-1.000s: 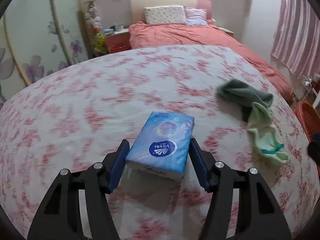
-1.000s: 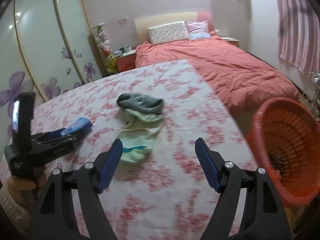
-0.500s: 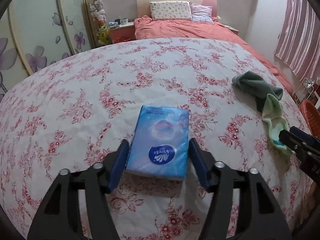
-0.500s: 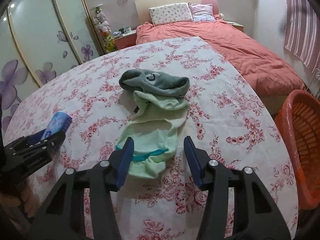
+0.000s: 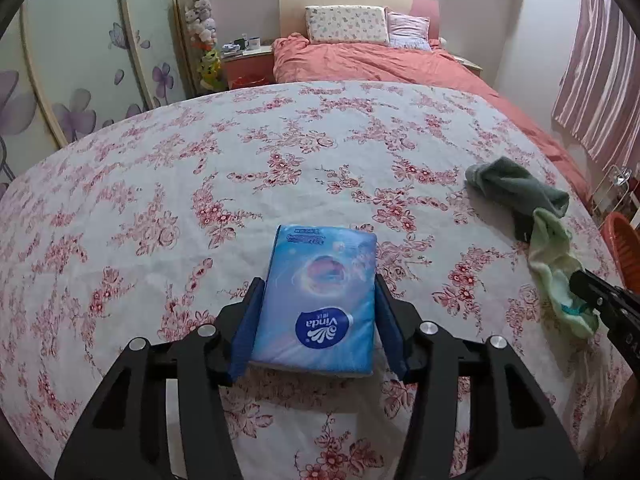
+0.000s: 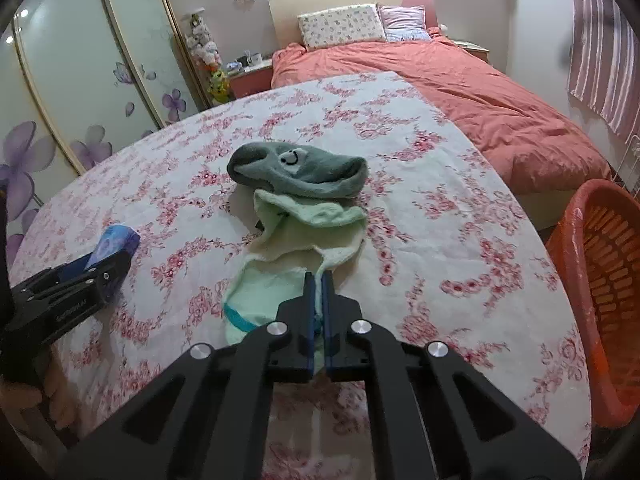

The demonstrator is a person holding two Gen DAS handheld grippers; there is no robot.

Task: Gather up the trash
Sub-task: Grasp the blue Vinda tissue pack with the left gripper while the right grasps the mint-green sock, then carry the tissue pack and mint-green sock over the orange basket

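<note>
My left gripper point(image 5: 316, 300) is shut on a blue Vinda tissue pack point(image 5: 320, 296), which rests on the floral tablecloth point(image 5: 200, 184). The pack also shows at the left of the right wrist view point(image 6: 116, 242). My right gripper point(image 6: 317, 280) is shut on the near edge of a light green sock point(image 6: 280, 276), pinching the fabric between its blue pads. A grey-green sock with a smiley face point(image 6: 298, 174) lies just beyond, overlapping the light green one. Both socks show at the right of the left wrist view: the grey-green sock point(image 5: 516, 188) and the light green sock point(image 5: 556, 264).
An orange plastic basket point(image 6: 600, 292) stands off the table's right edge. A bed with a coral cover point(image 6: 480, 92) is behind the table. Wardrobe doors with purple flowers point(image 6: 80, 92) line the left wall. A striped curtain point(image 5: 600, 60) hangs at the right.
My right gripper moved down onto the light green sock and closed on its near edge. My left gripper stays shut on the tissue pack, which sank to rest on the cloth.
</note>
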